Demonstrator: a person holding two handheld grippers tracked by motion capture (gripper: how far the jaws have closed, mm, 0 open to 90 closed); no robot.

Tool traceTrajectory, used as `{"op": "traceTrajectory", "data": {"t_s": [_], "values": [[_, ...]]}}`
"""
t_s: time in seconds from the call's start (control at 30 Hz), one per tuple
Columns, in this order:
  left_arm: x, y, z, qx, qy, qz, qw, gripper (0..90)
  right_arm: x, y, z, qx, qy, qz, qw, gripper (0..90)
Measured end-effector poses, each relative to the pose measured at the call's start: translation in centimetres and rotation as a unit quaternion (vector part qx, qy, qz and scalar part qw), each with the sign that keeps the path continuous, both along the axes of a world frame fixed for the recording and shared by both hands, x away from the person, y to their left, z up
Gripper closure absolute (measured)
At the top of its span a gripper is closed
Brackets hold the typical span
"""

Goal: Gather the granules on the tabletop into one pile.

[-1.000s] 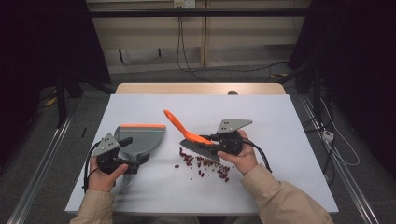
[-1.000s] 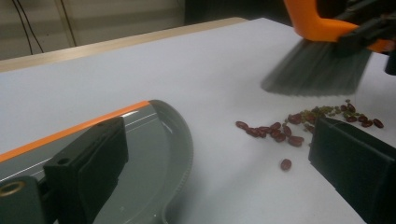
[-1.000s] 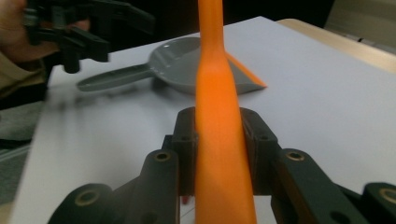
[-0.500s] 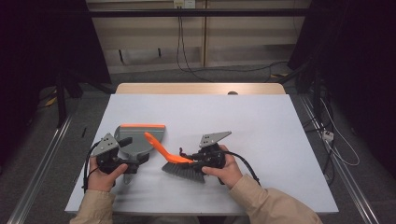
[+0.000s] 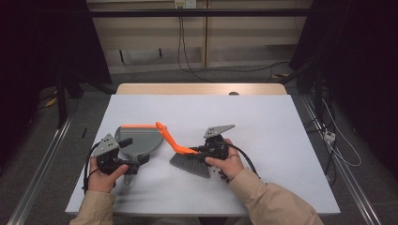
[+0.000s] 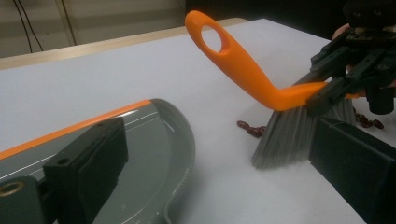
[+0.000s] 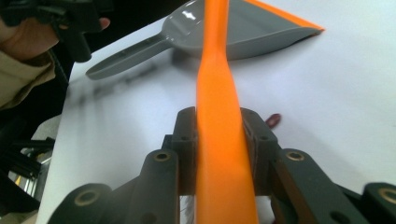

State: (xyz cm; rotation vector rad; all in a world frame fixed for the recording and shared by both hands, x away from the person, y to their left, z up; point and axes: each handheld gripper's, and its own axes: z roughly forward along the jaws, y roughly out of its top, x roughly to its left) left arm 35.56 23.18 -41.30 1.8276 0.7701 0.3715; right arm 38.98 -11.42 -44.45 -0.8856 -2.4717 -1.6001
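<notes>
High view overhead, far; gripper views close, low; all share brush (image 5: 180, 150).

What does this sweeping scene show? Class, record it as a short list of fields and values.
Surface: white table
Left gripper: holds the handle of the grey plastic dustpan with orange lip
Right gripper: shut on the orange-handled brush with grey bristles
Brush position: bristles on the table, beside the dustpan
Debris: small dark red beans by the bristles
</notes>
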Motion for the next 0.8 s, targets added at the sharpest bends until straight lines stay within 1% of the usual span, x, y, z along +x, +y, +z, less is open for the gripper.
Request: {"op": "traceTrajectory", "data": {"t_s": [0.03,0.07,0.23,0.27,0.37,0.47,0.53,0.57,0.6,0.63,0.67,0.73,0.77,0.8], "values": [[0.0,0.0,0.0,0.0,0.0,0.0,1.0,4.6,0.0,0.0,0.0,0.0,0.0,0.0,1.0,70.4],[0.0,0.0,0.0,0.0,-0.001,-0.001,1.0,4.5,0.4,-0.3,0.1,-0.006,-0.003,-0.009,0.9999,70.3],[0.0,-0.1,-0.1,0.002,0.001,-0.001,1.0,4.5,0.9,-0.6,0.2,0.0,-0.004,-0.011,0.9999,70.6],[0.0,-0.1,-0.1,0.001,0.001,-0.001,1.0,4.5,1.0,-0.7,0.3,0.007,-0.007,-0.007,0.9999,70.6],[0.0,-0.1,0.0,0.002,0.0,0.0,1.0,4.5,0.7,-0.9,1.0,0.018,-0.013,-0.001,0.9997,70.7],[0.0,0.0,0.0,0.003,0.0,0.0,1.0,4.5,0.0,-1.4,2.0,0.029,-0.02,0.008,0.9993,70.6],[0.0,-0.1,0.0,0.005,-0.001,0.002,1.0,4.5,-0.8,-1.8,2.6,0.028,-0.027,0.023,0.999,70.6],[0.0,-0.1,0.0,0.005,-0.001,0.002,1.0,4.5,-0.8,-1.8,2.6,0.028,-0.027,0.023,0.999,70.6],[0.0,-0.1,0.0,0.005,-0.001,0.003,1.0,4.5,-1.7,-2.3,2.7,0.029,-0.028,0.033,0.9987,70.6],[0.0,-0.1,0.0,0.005,-0.001,0.003,1.0,4.5,-1.7,-2.3,2.7,0.029,-0.028,0.033,0.9987,70.6],[-0.1,-0.1,0.0,0.007,-0.001,0.0,1.0,4.5,-2.6,-2.7,2.6,0.027,-0.029,0.044,0.9982,70.6],[-0.1,-0.2,0.0,0.007,-0.001,0.002,1.0,4.6,-3.4,-3.3,2.2,0.02,-0.026,0.051,0.9982,70.6],[-0.1,-0.2,0.0,0.007,-0.001,0.002,1.0,4.6,-3.4,-3.3,2.2,0.02,-0.026,0.051,0.9982,70.6],[-0.1,-0.3,0.0,0.007,-0.001,0.0,1.0,4.6,-4.0,-3.8,1.7,0.013,-0.021,0.06,0.9979,70.6]]}}
